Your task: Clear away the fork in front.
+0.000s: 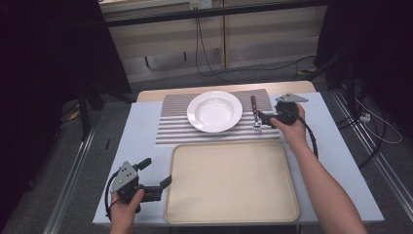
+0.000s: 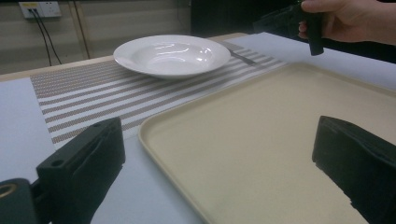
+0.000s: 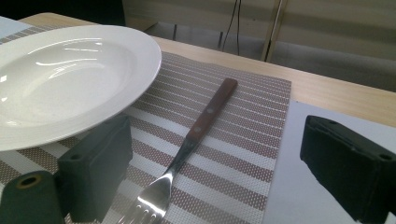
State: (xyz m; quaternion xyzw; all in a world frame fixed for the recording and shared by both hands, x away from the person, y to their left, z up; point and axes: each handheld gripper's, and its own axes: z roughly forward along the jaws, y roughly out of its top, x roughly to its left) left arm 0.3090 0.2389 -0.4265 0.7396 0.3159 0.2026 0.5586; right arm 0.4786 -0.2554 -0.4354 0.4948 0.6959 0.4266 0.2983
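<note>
Bare forearms; black grippers (image 1: 155, 173) with blocky fingers (image 2: 81, 161), grey plates, black cables.

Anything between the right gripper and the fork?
Nothing visible. The right gripper is open, its jaws on either side of the fork, which lies flat on the striped mat beside the plate.

plate (image 3: 60, 79): white, glossy, smooth, ceramic look | fork (image 3: 187, 154): shiny metal tines and neck, brown wood handle with two rivets | mat (image 3: 233, 154): woven, striped, matt, textured | tray (image 1: 233, 180): beige, matt, plastic look | jaws: black, matt plastic | table (image 1: 141, 126): pale, smooth, matt
</note>
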